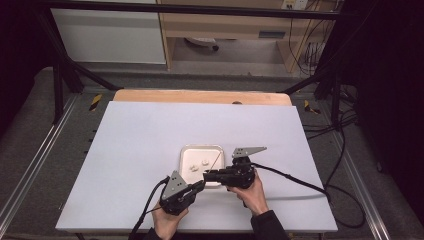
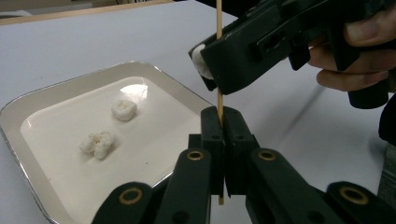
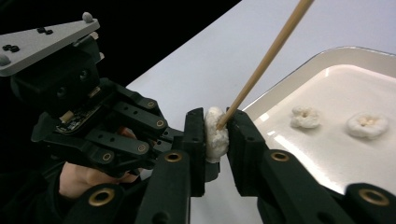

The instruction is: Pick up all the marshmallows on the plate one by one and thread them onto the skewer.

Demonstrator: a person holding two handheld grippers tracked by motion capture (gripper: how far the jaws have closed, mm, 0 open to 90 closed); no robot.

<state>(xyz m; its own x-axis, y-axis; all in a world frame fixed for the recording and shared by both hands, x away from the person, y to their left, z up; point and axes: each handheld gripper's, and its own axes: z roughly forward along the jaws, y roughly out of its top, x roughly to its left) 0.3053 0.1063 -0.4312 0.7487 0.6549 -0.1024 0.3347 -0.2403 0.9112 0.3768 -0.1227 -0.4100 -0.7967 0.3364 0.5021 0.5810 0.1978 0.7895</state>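
marshmallow (image 3: 215, 134), soft and squashy, pinched lightly by right gripper (image 3: 217, 135) jaws, threaded onto thin brittle wooden skewer (image 2: 219, 56) clenched low in left gripper (image 2: 225, 140) jaws.

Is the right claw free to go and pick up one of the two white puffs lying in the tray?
Probably not yet: the right claw already pinches a white puff threaded on the skewer held by the left claw. Nothing blocks the tray.

I work in a lab: a black metal frame (image 1: 60, 75) stands around my white table (image 1: 150, 135), with loose cables (image 1: 345, 150) beside it and a wooden cabinet (image 1: 225, 25) behind.
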